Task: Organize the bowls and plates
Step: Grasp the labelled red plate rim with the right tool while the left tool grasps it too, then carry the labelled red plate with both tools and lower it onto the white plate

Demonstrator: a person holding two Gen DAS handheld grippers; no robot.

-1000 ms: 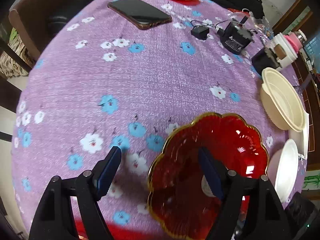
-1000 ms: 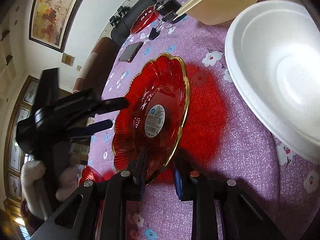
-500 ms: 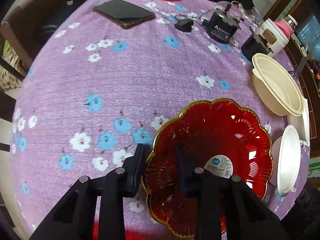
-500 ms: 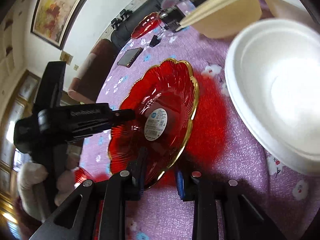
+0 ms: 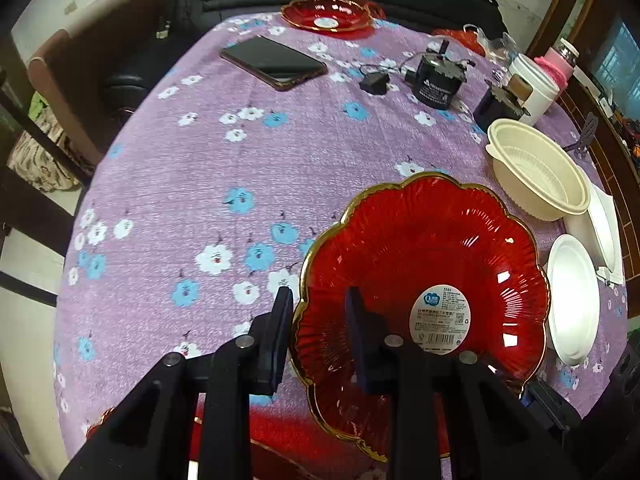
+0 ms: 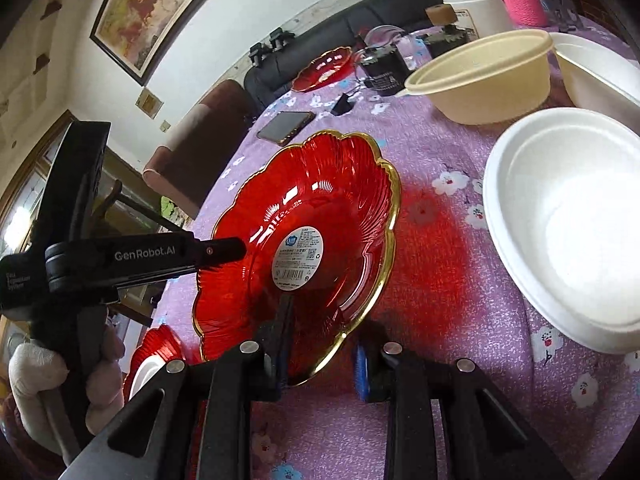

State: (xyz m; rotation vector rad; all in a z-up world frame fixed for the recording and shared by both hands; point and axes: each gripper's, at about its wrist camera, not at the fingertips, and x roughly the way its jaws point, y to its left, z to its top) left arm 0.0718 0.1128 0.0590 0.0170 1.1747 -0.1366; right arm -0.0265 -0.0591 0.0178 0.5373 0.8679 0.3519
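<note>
Red scalloped plate (image 5: 424, 264), just beside the white foam bowl (image 6: 568, 232) on the worktop (image 5: 192, 160), looks stiff, glossy, slippery (likely brittle), so rim holds suit: left hand-held gripper (image 5: 318, 340) pinches its edge, right hand-held gripper (image 6: 322, 344) straddles the rim, spread.

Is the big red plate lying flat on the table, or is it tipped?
Tipped. The red plate rises off the tablecloth, its far rim higher.

The tabletop (image 5: 168, 184) wears purple cloth printed with white and blue flowers. On it the nearest plate (image 5: 424, 264) is translucent red, ribbed, gold-rimmed, with a white label at its centre. Beside this plate sit a cream bowl (image 5: 536, 176) and a plain white bowl (image 6: 568, 232); beyond it lie a black phone (image 5: 274, 62) and a second red plate (image 5: 326, 14)
</note>
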